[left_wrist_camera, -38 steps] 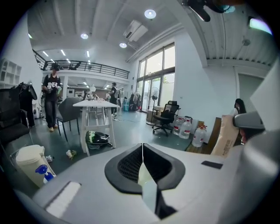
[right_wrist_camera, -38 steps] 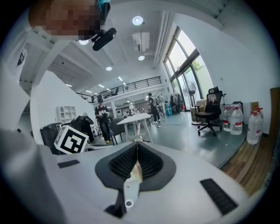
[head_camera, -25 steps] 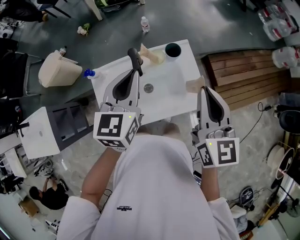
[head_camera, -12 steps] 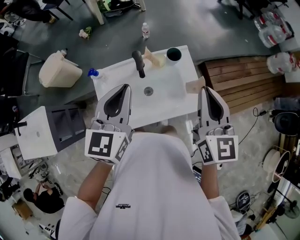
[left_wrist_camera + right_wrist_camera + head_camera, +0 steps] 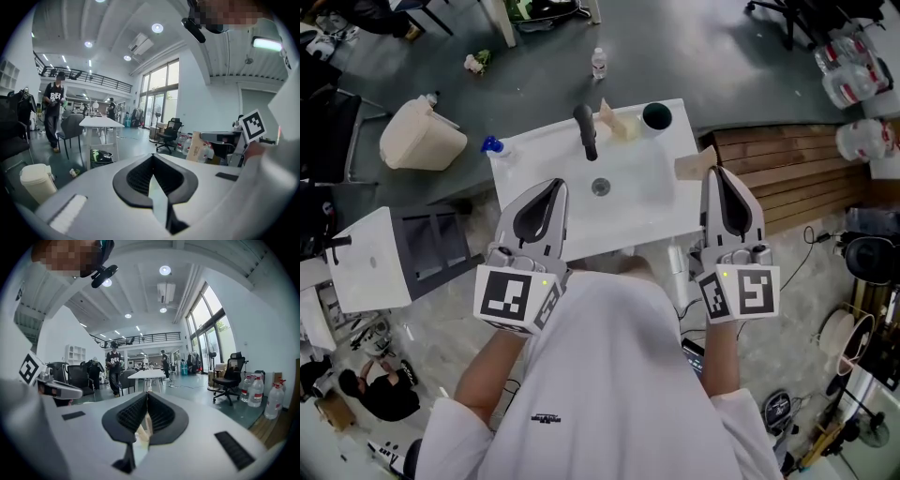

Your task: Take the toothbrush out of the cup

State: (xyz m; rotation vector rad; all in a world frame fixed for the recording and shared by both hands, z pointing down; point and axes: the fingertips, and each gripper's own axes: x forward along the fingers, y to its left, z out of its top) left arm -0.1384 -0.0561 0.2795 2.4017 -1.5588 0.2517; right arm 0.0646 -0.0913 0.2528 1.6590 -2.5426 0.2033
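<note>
A dark round cup (image 5: 656, 116) stands at the far right corner of the white sink counter (image 5: 661, 202); I cannot make out a toothbrush in it. My left gripper (image 5: 551, 186) is shut and empty, held over the counter's front left part, well short of the cup. At the counter's right edge my right gripper (image 5: 719, 173) is also shut with nothing in it. In the gripper views the left gripper (image 5: 152, 158) and the right gripper (image 5: 146, 395) have their jaws closed together and point out into the room, so neither shows the cup.
A black faucet (image 5: 586, 131) rises behind the drain (image 5: 600, 187), with a beige lump (image 5: 619, 124) beside it and a blue cap (image 5: 491, 146) at the far left corner. A tan piece (image 5: 694, 166) sits by the right edge. A beige bin (image 5: 417, 136), a floor bottle (image 5: 598, 62) and wooden boards (image 5: 787, 169) surround the counter.
My left gripper has drawn back from the faucet toward the counter's front edge. The right gripper has stayed nearly still.
</note>
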